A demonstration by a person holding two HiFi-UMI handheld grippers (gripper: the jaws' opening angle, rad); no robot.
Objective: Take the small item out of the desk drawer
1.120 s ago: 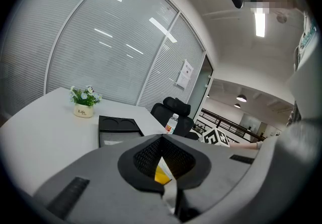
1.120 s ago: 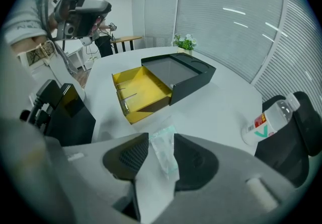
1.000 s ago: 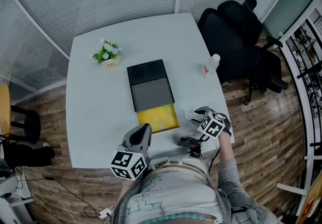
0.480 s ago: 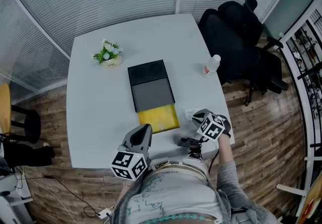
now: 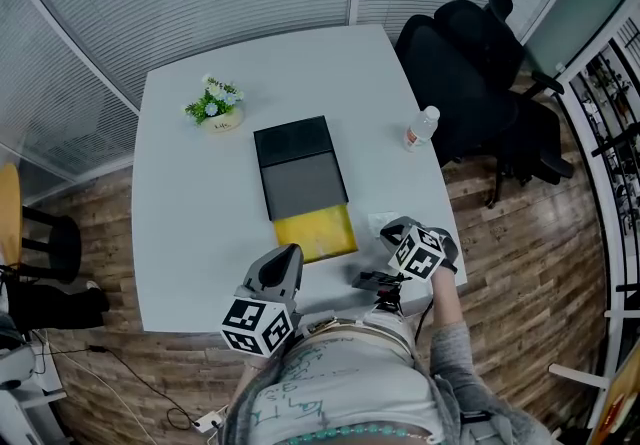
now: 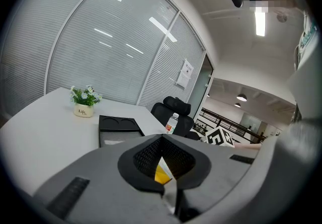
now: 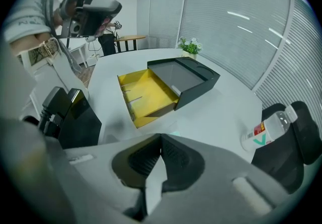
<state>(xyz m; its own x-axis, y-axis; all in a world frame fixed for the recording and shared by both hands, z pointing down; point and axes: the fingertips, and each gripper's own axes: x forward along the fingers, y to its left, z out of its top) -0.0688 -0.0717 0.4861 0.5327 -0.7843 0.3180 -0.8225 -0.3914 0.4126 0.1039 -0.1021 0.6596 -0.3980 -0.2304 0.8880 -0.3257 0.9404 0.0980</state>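
Drawer (image 5: 314,233) sits partly hidden inside the black case (image 5: 297,165).

The tabletop (image 5: 190,233) is smooth, matt white, with a laminate look. Near its middle, the desk drawer box (image 5: 300,173) is black plastic, matt on its sides and faintly shiny on top. Its pulled-out drawer (image 5: 313,233) is smooth yellow with a satin finish. By the right edge, the water bottle (image 5: 420,128) is clear, glossy plastic with a paper label. Toward the far left corner, the plant pot (image 5: 220,123) looks like glazed white ceramic. The floor (image 5: 520,263) is wood plank with a low sheen. The office chair (image 5: 470,63) is matt black cloth. The left gripper (image 6: 162,138) is matt grey plastic, and its pads (image 6: 148,157) are black and finely ribbed.
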